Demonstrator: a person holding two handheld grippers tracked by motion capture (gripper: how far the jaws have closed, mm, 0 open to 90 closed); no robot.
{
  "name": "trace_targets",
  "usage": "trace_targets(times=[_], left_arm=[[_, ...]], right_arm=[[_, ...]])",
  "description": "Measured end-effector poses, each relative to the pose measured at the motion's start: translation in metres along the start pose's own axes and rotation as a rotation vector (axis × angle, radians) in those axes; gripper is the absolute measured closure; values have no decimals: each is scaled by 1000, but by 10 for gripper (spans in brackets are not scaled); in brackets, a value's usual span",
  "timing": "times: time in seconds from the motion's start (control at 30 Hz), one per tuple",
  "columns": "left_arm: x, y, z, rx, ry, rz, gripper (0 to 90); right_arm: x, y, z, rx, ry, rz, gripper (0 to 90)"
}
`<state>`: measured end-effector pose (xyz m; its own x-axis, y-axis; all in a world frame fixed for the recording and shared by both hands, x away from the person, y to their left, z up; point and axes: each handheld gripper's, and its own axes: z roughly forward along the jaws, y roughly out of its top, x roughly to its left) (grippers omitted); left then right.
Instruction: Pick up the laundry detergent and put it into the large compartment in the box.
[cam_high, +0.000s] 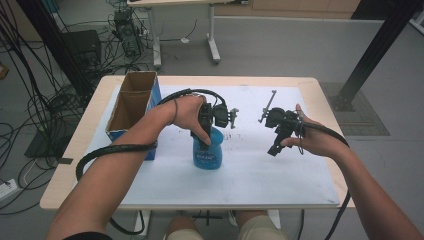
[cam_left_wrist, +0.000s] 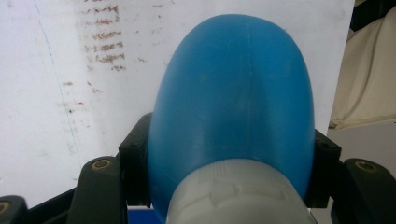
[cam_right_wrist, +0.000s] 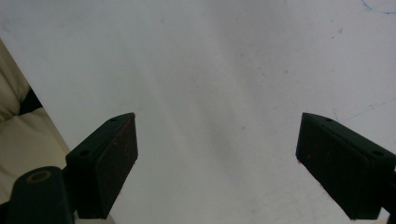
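Clamping blue bottle: left hand-held gripper; right hand-held gripper wide open, empty.

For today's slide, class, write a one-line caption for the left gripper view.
Left tongs clamp a blue bottle by its sides above the white table sheet.

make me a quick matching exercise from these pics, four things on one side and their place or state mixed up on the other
Things:
1. blue bottle
2. cardboard box
3. left gripper
4. right gripper

States or places:
a. jaws wide apart, nothing between them
b. open-topped, at the left edge of the white mat
c. stands upright near the middle of the mat
d. jaws clamped on the bottle's shoulders

Pairs: 1-c, 2-b, 3-d, 4-a
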<state>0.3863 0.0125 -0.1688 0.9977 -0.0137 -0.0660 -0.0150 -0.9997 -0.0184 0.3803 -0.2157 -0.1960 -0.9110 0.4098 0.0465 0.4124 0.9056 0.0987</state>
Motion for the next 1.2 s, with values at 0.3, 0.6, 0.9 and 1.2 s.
trace_targets(times=[0.3, 0.6, 0.9, 1.2], left_arm=[[0, -1, 0, -3, 0, -1, 371], [0, 2, 0, 9, -2, 0, 372], [0, 2, 0, 7, -1, -1, 372], [0, 4, 0, 15, -3, -1, 372]], right_arm=[[0, 0, 0, 0, -2, -2, 130], [1, 0, -1, -2, -4, -2, 130], [0, 0, 0, -4, -2, -1, 130], [0, -2, -1, -8, 0, 1, 130]])
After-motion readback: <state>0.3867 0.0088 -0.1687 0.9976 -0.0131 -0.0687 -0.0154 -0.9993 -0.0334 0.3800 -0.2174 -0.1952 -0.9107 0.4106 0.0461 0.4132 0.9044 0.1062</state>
